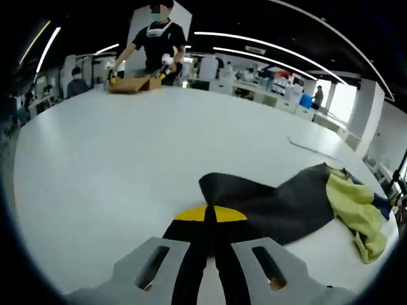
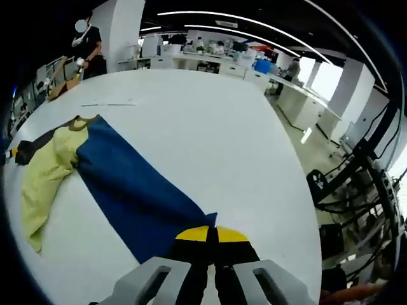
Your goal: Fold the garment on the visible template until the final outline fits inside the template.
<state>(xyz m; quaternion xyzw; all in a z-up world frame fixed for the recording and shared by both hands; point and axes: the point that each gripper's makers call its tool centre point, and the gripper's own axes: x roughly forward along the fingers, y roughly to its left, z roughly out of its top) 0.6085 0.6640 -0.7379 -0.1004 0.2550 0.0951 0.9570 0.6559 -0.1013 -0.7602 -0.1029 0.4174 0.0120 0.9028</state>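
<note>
Now I am pinching the garment (image 2: 121, 184) at both ends on the table (image 2: 210, 121): my left gripper (image 1: 210, 215) is clamping its dark sleeve (image 1: 267, 203), my right gripper (image 2: 210, 235) is clamping the blue hem, jaws together on cloth, yellow part (image 2: 48, 175) lying between.

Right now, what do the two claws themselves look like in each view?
They match. The left claw has two black jaws with yellow tips, rising from pale grey slotted brackets at the bottom of the left gripper view. The right claw is the same build: black jaws, yellow tips, pale grey slotted brackets. No cables, markings or sleeves are visible on either.
</note>
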